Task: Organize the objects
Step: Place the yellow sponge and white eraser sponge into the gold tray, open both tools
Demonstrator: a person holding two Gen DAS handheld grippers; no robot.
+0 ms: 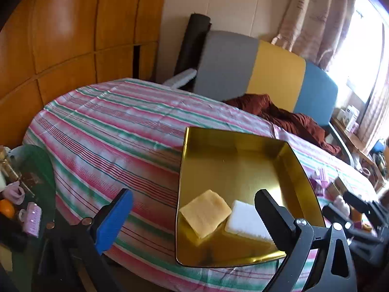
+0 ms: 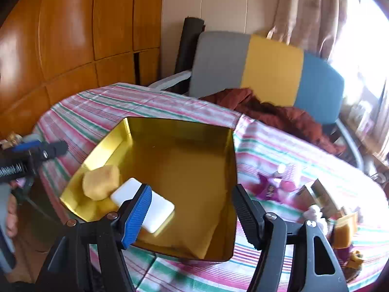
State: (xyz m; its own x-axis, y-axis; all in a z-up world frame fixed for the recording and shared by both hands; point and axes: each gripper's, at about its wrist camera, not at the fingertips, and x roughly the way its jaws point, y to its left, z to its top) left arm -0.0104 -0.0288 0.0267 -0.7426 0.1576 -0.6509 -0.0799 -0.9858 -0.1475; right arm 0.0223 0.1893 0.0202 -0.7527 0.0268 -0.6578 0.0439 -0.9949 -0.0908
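A gold metal tray (image 1: 243,150) (image 2: 184,136) sits on the striped tablecloth near the table's front edge. In it lie a yellow sponge (image 1: 205,213) (image 2: 101,182) and a white block (image 1: 245,221) (image 2: 155,206), side by side at the tray's near end. My left gripper (image 1: 194,206) is open and empty, its jaws spread wide at the tray's near left edge. My right gripper (image 2: 192,202) is open and empty, hovering over the tray's near end, just right of the white block. The left gripper also shows in the right wrist view (image 2: 39,150), left of the tray.
Small purple and yellow items (image 2: 274,185) and a brown box (image 2: 321,194) lie on the cloth right of the tray. A multicoloured chair (image 1: 267,73) with a red-brown cloth (image 1: 287,116) stands behind the table. A green side surface (image 1: 26,185) with clutter is at left.
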